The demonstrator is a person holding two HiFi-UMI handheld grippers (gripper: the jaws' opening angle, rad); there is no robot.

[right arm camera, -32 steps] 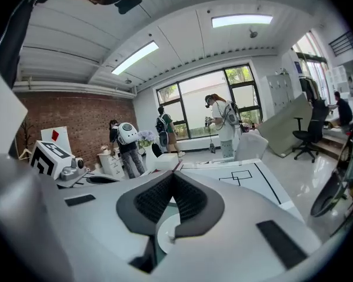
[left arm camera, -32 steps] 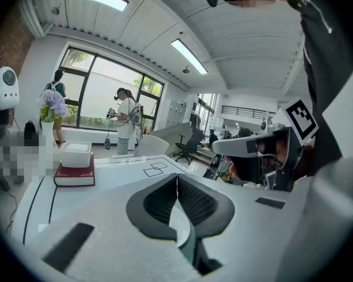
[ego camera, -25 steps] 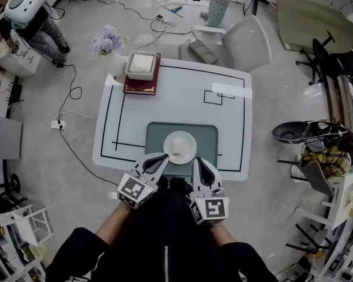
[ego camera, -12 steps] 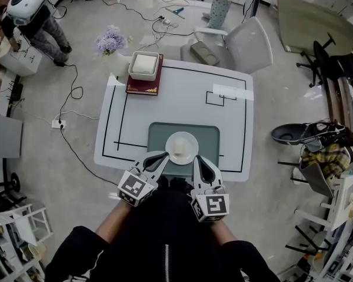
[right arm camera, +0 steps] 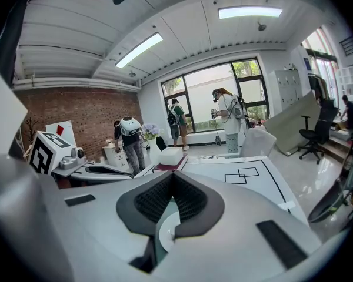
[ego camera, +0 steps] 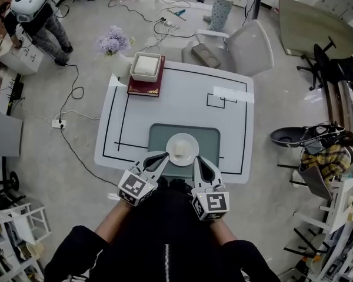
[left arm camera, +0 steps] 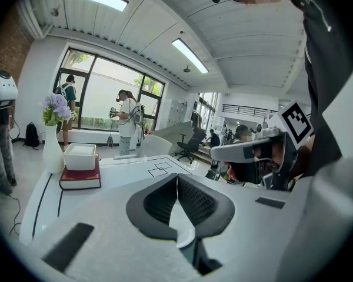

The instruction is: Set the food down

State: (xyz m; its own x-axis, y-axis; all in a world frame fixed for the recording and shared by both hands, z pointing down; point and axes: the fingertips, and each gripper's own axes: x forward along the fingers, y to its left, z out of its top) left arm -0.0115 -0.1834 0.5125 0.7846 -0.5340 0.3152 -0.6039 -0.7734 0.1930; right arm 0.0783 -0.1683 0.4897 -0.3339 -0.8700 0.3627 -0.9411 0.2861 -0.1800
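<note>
A white plate with a pale block of food rests on a grey-green tray at the near edge of the white table. My left gripper lies at the plate's left front, over the tray's near edge. My right gripper lies at the plate's right front. Both are shut, tips meeting with nothing seen between them. In the left gripper view the left gripper shows the plate through the gap behind its tips. The right gripper shows the plate likewise.
A white box sits on a dark red book at the table's far left corner, beside a vase of purple flowers. A grey chair stands beyond the table. Cables run over the floor to the left. People stand farther off.
The head view has drifted slightly. The plate, the tray and both grippers keep their places relative to the table.
</note>
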